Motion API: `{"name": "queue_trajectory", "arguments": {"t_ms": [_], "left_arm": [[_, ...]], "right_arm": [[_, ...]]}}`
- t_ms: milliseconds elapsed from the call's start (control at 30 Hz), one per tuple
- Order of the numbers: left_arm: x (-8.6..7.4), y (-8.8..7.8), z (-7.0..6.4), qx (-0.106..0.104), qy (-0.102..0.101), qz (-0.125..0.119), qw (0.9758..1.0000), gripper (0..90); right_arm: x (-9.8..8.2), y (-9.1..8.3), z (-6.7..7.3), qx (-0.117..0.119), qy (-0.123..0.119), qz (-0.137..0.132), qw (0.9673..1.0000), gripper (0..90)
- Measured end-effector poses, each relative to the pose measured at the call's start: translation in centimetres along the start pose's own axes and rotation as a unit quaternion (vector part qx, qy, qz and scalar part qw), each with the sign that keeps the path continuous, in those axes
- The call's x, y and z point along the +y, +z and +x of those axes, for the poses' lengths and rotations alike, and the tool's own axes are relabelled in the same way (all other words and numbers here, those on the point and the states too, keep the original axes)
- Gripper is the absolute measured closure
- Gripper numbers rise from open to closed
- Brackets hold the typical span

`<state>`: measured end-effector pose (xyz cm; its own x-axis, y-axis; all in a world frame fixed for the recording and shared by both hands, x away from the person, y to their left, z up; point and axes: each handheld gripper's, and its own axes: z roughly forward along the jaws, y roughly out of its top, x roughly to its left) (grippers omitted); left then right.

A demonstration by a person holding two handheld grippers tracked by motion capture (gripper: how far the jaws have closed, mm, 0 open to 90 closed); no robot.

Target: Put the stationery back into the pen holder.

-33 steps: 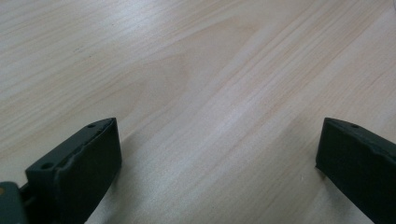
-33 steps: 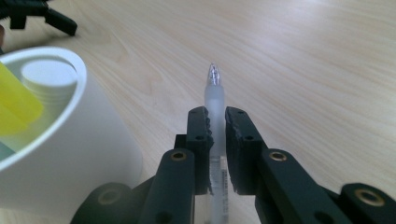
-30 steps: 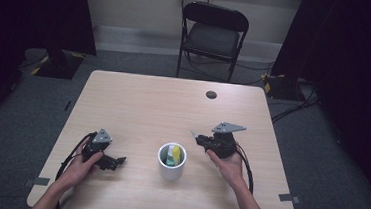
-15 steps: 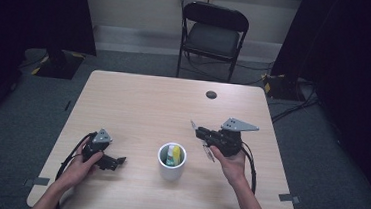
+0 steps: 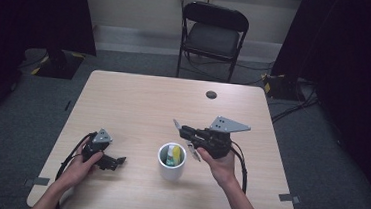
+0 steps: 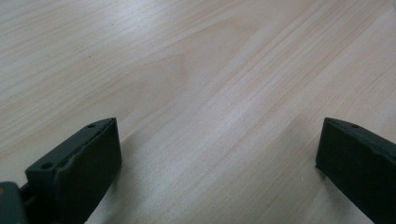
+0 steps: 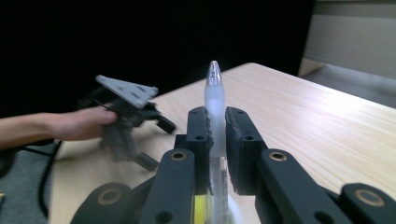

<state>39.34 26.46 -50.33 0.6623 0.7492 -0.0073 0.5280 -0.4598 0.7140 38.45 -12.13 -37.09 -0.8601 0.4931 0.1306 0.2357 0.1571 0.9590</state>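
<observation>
1. Count — two hand-held grippers, one pen, one white cup, one folding chair.
2. Right hand-held gripper (image 7: 215, 126): jaws closed tight on a translucent pen (image 7: 215, 91), whose tip stands out beyond the pads. In the high view this hand-held gripper (image 5: 185, 133) sits above the surface, with the pen (image 5: 177, 125) showing at its front end.
3. White cup (image 5: 171, 166): upright on the surface, just beside and below the right hand-held gripper, between the two hands. Contents — a yellow item and a green-and-white item; their exact number cannot be told.
4. Left hand-held gripper (image 6: 215, 154): jaws spread wide, nothing between them, bare wood grain of the surface (image 6: 196, 70) directly ahead. In the high view it (image 5: 114, 161) rests low on the surface, well apart from the cup.
5. Folding chair (image 5: 213, 34): stands on the floor beyond the far edge of the surface.
6. A small dark round mark (image 5: 211, 94) lies on the surface, far ahead of the right hand-held gripper.
</observation>
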Motion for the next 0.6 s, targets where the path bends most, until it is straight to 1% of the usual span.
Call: {"name": "queue_trajectory", "arguments": {"t_ms": [67,167,200,267,400,600], "left_arm": [[0.0,0.0,0.0,0.0,0.0,0.0,1.0,0.0],[0.0,0.0,0.0,0.0,0.0,0.0,1.0,0.0],[0.0,0.0,0.0,0.0,0.0,0.0,1.0,0.0],[0.0,0.0,0.0,0.0,0.0,0.0,1.0,0.0],[0.0,0.0,0.0,-0.001,0.0,0.0,1.0,0.0],[0.0,0.0,0.0,0.0,0.0,0.0,1.0,0.0]], "right_arm": [[0.3,0.4,0.5,0.007,-0.005,-0.001,1.0,80.5],[0.7,1.2,0.9,0.021,-0.006,-0.005,0.9998,80.4],[0.7,1.6,1.0,0.025,-0.004,-0.003,0.9997,80.5],[0.8,2.6,1.3,0.03,-0.011,0.008,0.9994,80.5],[0.6,4.2,1.9,0.045,-0.015,0.02,0.9987,80.4],[0.1,6.2,2.5,0.057,-0.013,0.03,0.9978,80.4]]}}
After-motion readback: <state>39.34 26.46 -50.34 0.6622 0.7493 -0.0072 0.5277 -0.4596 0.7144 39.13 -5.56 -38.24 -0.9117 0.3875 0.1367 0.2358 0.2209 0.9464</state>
